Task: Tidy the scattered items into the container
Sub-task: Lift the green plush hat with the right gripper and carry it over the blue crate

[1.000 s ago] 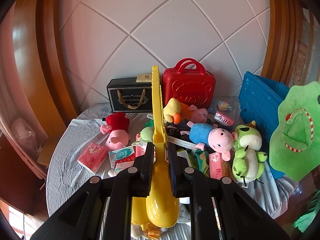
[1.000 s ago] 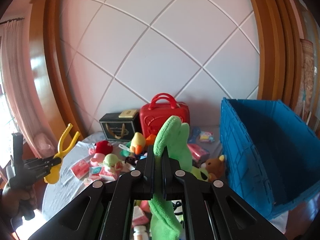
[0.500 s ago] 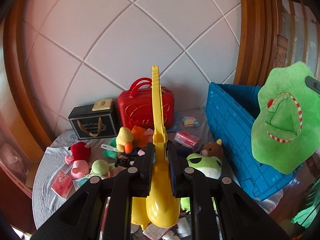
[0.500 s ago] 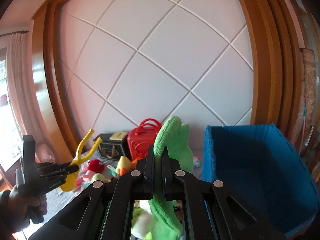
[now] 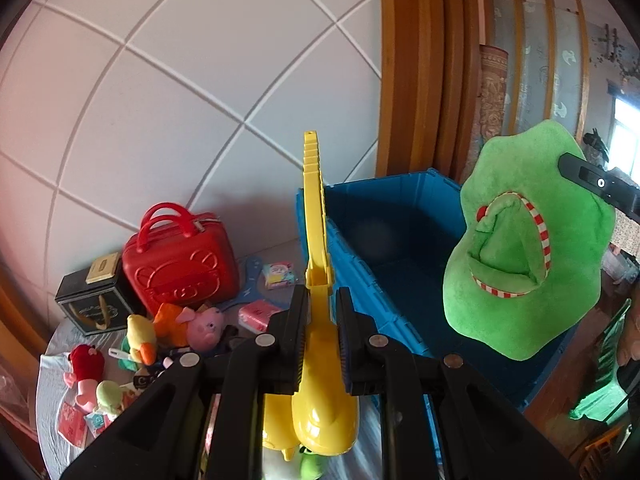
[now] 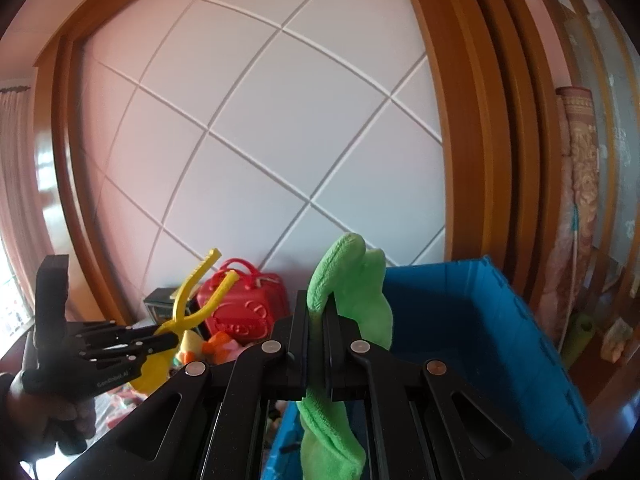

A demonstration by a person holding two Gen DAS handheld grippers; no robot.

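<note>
Open bin, crowded table

The blue bin (image 5: 384, 240) gapes unobstructed from above; the red case (image 5: 180, 268) and soft toys (image 5: 168, 332) crowd the table beside it.

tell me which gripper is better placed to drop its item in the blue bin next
Right. The right gripper holds the green plush hat at the blue bin, while the left gripper with the yellow clip toy is beside its left wall.

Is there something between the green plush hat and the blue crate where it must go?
Nothing visible. The right tool holds the green plush hat near the open blue crate, whose visible inside looks empty.
</note>
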